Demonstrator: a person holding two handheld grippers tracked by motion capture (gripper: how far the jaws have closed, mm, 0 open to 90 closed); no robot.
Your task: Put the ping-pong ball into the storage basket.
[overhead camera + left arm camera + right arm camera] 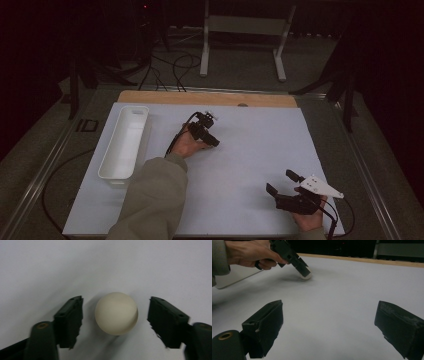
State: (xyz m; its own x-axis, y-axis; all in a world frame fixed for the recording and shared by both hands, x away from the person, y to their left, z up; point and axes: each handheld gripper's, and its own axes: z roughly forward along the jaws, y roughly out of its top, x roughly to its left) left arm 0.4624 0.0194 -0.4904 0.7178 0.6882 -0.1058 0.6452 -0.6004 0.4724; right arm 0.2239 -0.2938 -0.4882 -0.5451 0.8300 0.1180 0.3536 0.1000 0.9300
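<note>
The small cream-white smooth ball [116, 313] lies on the white table [250, 145] between the jaws of the left tool [115, 322], with a gap at either side, so the pads do not press it. The left tool [209, 135] is unclenched. The right tool [329, 327] stands released, with bare table between its jaws, well apart from the ball.

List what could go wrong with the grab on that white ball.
1. The white ball sits between the left gripper pads with gaps on both sides; one pad touching first could roll it away across the smooth table.
2. Round and smooth, it could squirt out if pinched off-centre.
</note>
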